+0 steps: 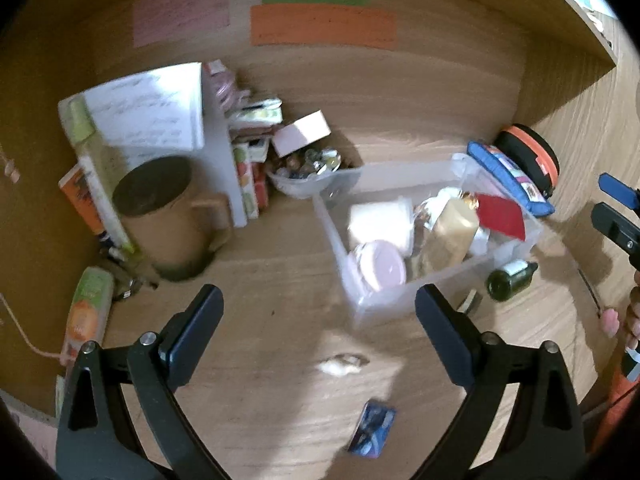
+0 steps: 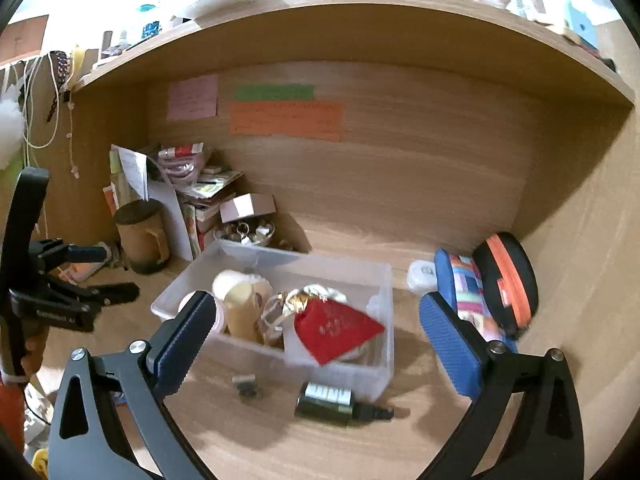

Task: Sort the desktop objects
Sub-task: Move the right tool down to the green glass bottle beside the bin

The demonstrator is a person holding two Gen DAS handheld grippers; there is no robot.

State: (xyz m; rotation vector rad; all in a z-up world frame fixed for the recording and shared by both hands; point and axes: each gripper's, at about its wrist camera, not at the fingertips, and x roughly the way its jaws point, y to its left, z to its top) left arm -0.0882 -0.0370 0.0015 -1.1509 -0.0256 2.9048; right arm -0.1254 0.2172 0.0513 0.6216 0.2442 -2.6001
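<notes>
Desk [image 2: 400, 208] of pale wood, shelf [image 2: 360, 4] overhead

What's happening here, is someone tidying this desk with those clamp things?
Yes. A person holds a two-finger gripper in each hand, sorting desk clutter. Both the left gripper and the right gripper are open and empty, hovering over the desk. The clear plastic bin already holds a red pouch and other small items. A dark green bottle lies on its side on the desk in front of the bin, not yet sorted.
</notes>
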